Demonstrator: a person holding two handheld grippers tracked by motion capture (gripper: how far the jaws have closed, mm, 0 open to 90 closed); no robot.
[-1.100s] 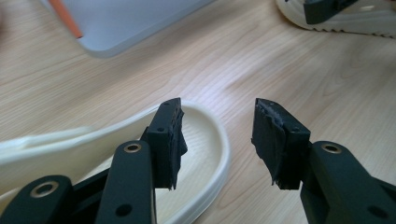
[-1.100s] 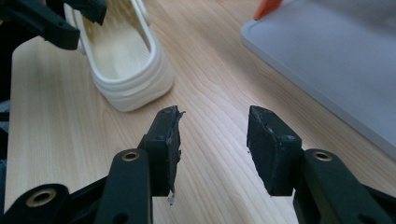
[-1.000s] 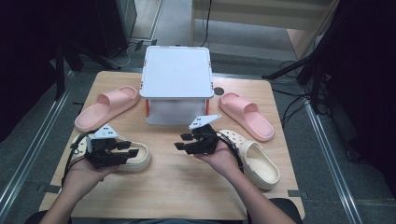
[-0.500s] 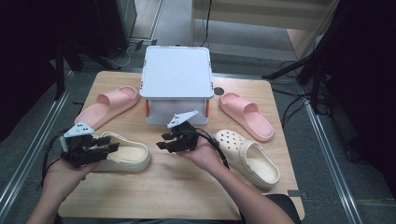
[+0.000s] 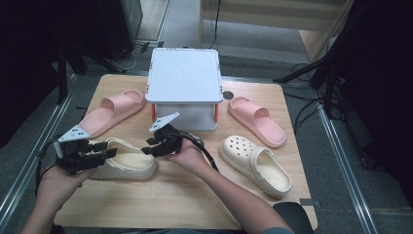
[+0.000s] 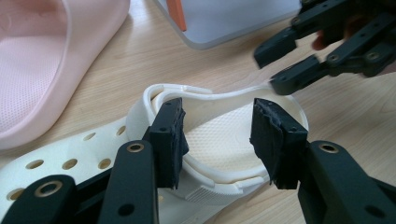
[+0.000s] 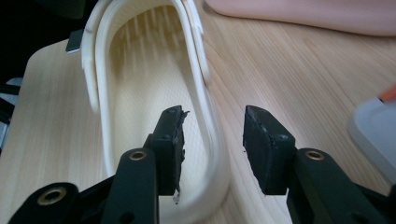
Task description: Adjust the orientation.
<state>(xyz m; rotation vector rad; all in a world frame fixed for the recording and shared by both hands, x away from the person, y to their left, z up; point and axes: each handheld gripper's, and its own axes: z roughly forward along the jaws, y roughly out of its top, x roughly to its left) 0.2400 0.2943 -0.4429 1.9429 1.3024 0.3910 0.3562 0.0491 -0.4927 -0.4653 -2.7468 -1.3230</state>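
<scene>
Cream clog [image 5: 124, 161] lies on the worktop [image 5: 195, 204] near its front-left corner, long axis running left-right in the high view: holed toe toward the left tool [image 5: 90, 157], heel opening toward the right tool [image 5: 152, 146]; heel strap looks flipped forward over the opening.

Key relation for what we do next: both tools sit at this one clog, facing each other along its length. In the left gripper view the left tool [image 6: 217, 135] has its jaws parted, one on either side of the opening; pads look clear of the rim, so we read it as released, not gripping. In the right gripper view the right tool [image 7: 212, 140] straddles the heel-end side wall, the clog [image 7: 149, 93] stretching away from it; jaws parted, wall between them, no press visible; released too. Right tool is the nearer one to the heel, so the heel grab looks like its job, judging by the lineup.

Versus a second ago: right hand has swung left from beside the other cream clog [image 5: 255, 163] across to this one; its jaws closed somewhat early in that second, then held; left hand slid left off the clog's middle toward its toe; clogs, pink slides [image 5: 109, 111] and the white box [image 5: 184, 92] unmoved.
</scene>
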